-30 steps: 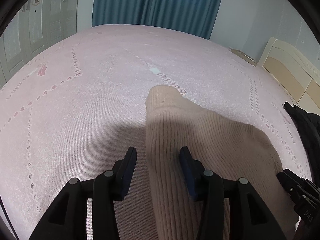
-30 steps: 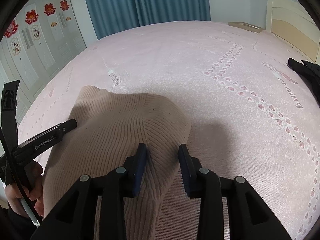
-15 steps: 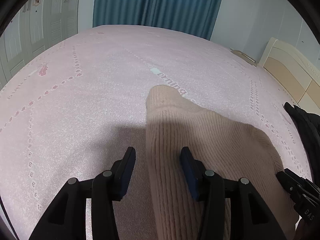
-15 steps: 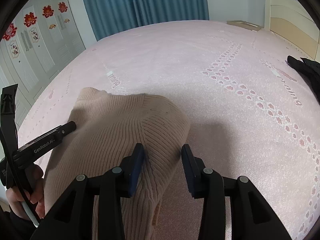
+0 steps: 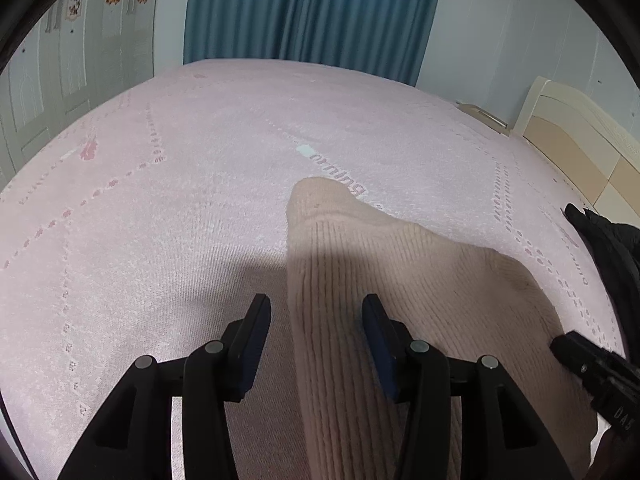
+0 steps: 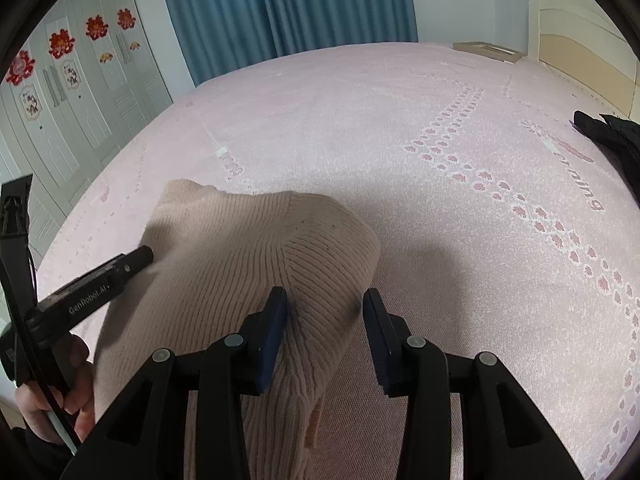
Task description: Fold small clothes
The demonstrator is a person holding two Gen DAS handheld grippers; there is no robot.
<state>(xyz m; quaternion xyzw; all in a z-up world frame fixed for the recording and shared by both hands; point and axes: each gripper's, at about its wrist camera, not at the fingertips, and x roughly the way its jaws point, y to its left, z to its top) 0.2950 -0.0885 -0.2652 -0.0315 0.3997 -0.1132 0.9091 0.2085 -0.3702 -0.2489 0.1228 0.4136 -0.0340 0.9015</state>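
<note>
A beige ribbed knit garment [image 5: 420, 272] lies folded on the pink bed cover [image 5: 180, 200]. My left gripper [image 5: 314, 316] is open and straddles the garment's left edge. In the right wrist view the same garment [image 6: 248, 248] lies ahead. My right gripper [image 6: 326, 308] is open, with the garment's right corner between its jaws. The left gripper also shows in the right wrist view [image 6: 136, 260], resting at the garment's left edge, held by a hand [image 6: 68, 396].
A black garment [image 5: 612, 248] lies at the bed's right side, also seen in the right wrist view [image 6: 612, 136]. A cream headboard [image 6: 580, 40] stands to the right. Blue curtains [image 5: 312, 16] and white wardrobe doors [image 6: 72, 92] lie beyond the bed.
My right gripper's jaws have opened wider around the garment's corner. Both grippers have pulled back slightly. The garment has not moved.
</note>
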